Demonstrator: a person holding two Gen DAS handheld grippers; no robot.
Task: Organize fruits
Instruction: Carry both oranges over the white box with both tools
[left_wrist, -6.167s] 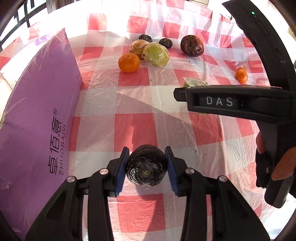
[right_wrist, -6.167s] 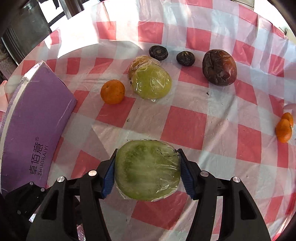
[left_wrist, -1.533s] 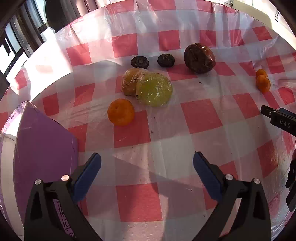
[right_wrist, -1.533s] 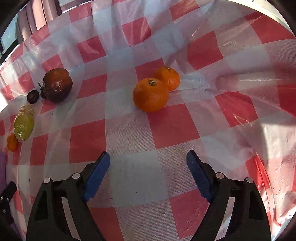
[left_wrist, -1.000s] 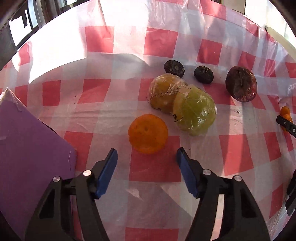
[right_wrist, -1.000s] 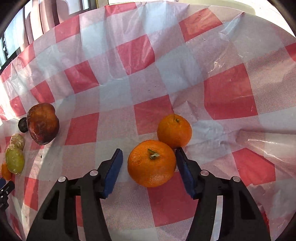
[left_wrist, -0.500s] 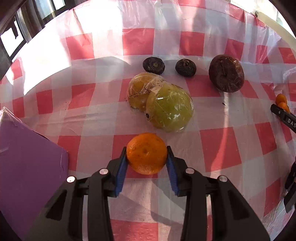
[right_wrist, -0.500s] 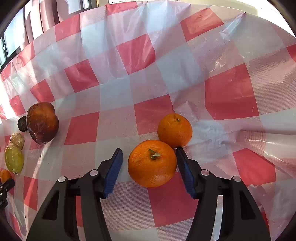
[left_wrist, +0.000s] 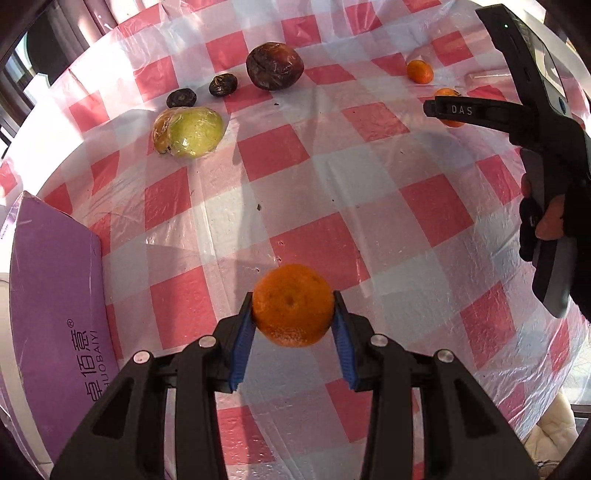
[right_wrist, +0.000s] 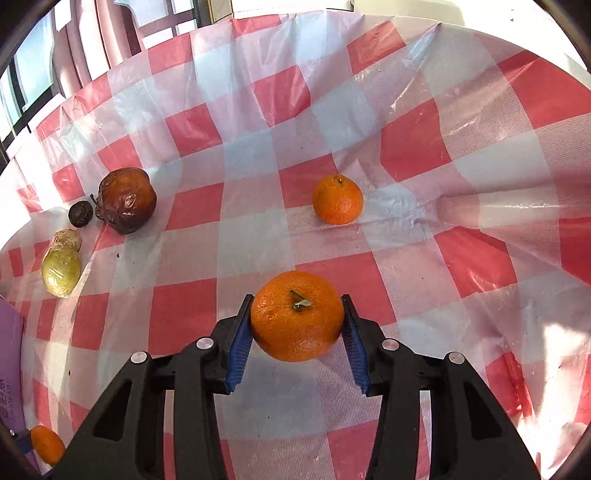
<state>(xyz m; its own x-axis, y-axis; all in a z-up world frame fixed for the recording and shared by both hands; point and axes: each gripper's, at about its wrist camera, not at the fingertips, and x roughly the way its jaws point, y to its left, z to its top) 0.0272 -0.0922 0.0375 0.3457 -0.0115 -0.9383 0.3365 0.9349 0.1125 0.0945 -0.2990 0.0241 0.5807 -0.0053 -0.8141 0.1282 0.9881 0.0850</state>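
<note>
The left gripper (left_wrist: 293, 325) is clamped on an orange (left_wrist: 293, 305), both blue pads (left_wrist: 243, 334) pressed to its sides, the fruit lifted just above the checked cloth (left_wrist: 388, 206). The right gripper (right_wrist: 297, 325) has a stemmed orange (right_wrist: 297, 315) between its pads (right_wrist: 238, 338); its jaws are closing and the pads already touch the fruit on both sides. Beyond it a small orange (right_wrist: 337, 199) sits alone on the cloth toward the far edge. To the far left lie a wrinkled brown fruit (right_wrist: 126, 199), a dark fruit (right_wrist: 80, 214) touching it, and two wrapped fruits (right_wrist: 61, 270) side by side. A purple box (left_wrist: 55, 306) lies at the table's left edge. A hand (left_wrist: 550, 218) holds the right gripper's handle.
</note>
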